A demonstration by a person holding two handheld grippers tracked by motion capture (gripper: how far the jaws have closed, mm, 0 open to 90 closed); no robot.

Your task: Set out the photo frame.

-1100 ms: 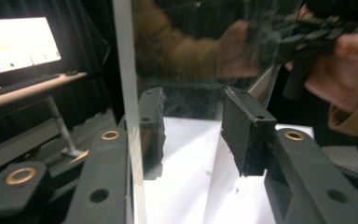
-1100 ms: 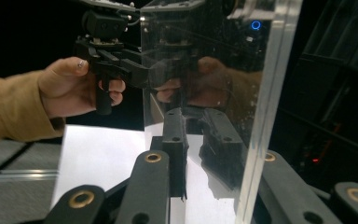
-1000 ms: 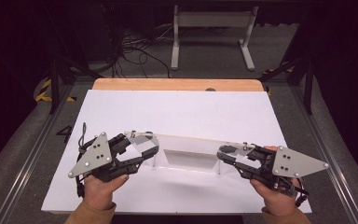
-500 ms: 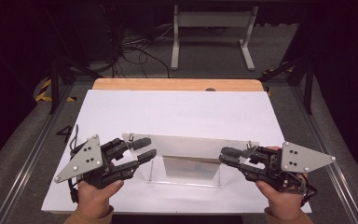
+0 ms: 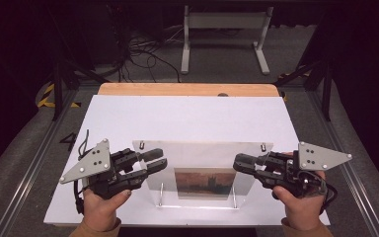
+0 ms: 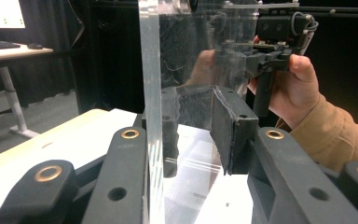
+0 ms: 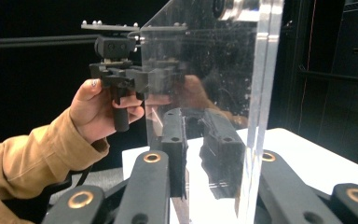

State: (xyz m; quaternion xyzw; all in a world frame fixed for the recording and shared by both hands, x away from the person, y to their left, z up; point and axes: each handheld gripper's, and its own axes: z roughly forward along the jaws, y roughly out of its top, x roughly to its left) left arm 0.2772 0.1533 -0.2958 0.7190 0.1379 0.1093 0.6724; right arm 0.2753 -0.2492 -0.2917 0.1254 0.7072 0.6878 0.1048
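Observation:
A clear acrylic panel [image 5: 202, 154] stands upright on the white board [image 5: 187, 116], with a small dark picture [image 5: 203, 181] in its lower middle. My left gripper [image 5: 157, 160] straddles the panel's left edge. In the left gripper view the panel's edge [image 6: 150, 93] runs between my jaws [image 6: 193, 140]; they have just been closing, and a gap still shows beside the right pad [image 6: 226, 133]. My right gripper [image 5: 238, 164] is shut on the panel's right edge, seen close up [image 7: 261, 93] between its jaws [image 7: 200, 144]. Each gripper view shows the other hand and gripper [image 6: 279, 32] [image 7: 116, 60] through the acrylic.
Two thin metal feet [image 5: 160, 197] prop the panel near the board's front edge. A wooden strip [image 5: 187, 89] borders the board's far side and metal rails [image 5: 24, 177] run along both sides. Beyond, a white stand [image 5: 222, 34] and cables lie on the floor.
The panel has swung from a low backward lean to upright. My left gripper slid slightly left and down along its edge and its jaws narrowed. The right hand barely moved.

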